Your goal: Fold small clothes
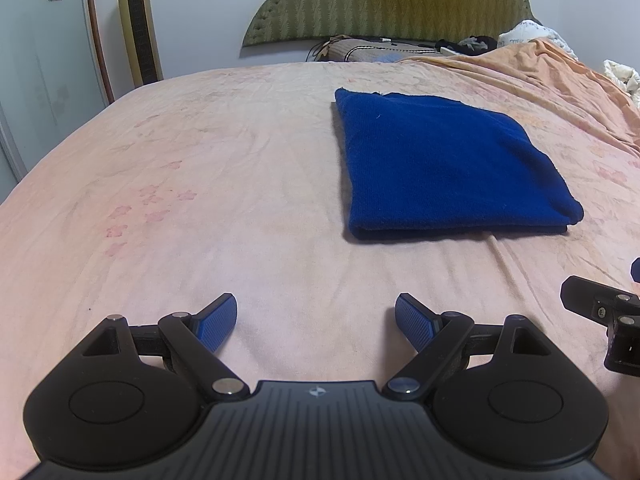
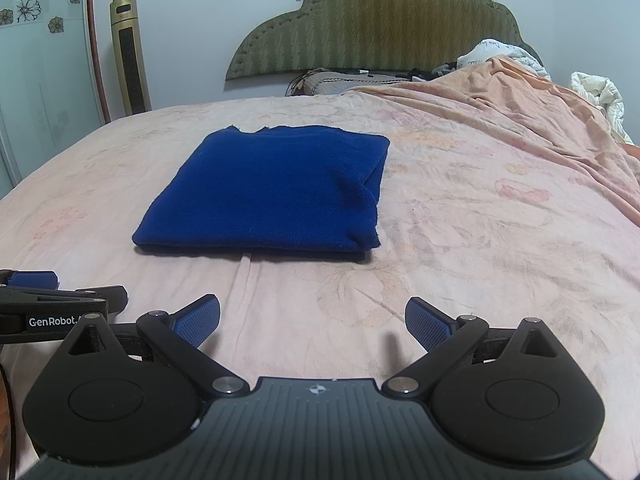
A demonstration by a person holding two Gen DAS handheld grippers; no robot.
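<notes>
The folded blue cloth [image 2: 268, 188] is the only thing lying on the middle of the bed [image 2: 460, 248]. On the near side of the cloth the sheet is bare and flat, and both grippers sit there with jaws wide apart and nothing between them: the left gripper [image 1: 316, 322] and the right gripper [image 2: 312, 322], close side by side. Left of the cloth the sheet runs clear to the bed's edge. Right of the cloth a rumpled orange blanket [image 2: 520, 96] rises in a heap. Beyond the cloth, pillows [image 2: 328, 80] and the green headboard [image 2: 380, 24] close off the far end.
</notes>
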